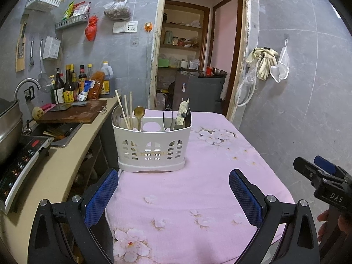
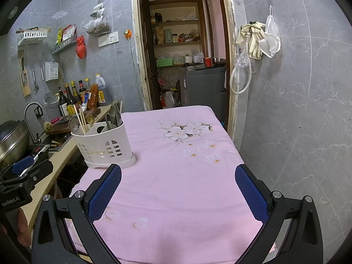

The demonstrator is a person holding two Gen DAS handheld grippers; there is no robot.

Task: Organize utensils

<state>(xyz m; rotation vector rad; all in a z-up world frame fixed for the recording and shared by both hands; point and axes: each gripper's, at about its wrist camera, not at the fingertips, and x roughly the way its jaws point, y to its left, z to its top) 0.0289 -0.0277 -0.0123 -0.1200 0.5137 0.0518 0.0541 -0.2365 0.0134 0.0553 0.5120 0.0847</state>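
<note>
A white slotted utensil holder [image 1: 151,147] [image 2: 103,146] stands on the pink flowered tablecloth [image 1: 198,189] [image 2: 176,176], near its left edge. Its left compartment holds wooden chopsticks [image 1: 124,112] [image 2: 80,117] and spoons [image 1: 139,113]; its right compartment holds tongs and other metal utensils [image 1: 182,115] [image 2: 113,116]. The middle compartment looks empty. My left gripper [image 1: 173,176] is open a little in front of the holder, nothing between its blue pads. My right gripper [image 2: 178,171] is open over the bare cloth, to the right of the holder. The right gripper [image 1: 316,167] also shows at the left wrist view's right edge.
A counter [image 1: 72,151] runs along the table's left side with an induction hob [image 1: 19,167], a steel pot [image 2: 13,140], a sink, a cutting board [image 1: 72,112] and sauce bottles [image 1: 72,83]. A doorway [image 2: 182,50] lies beyond the table. A tiled wall [image 2: 297,110] flanks the right.
</note>
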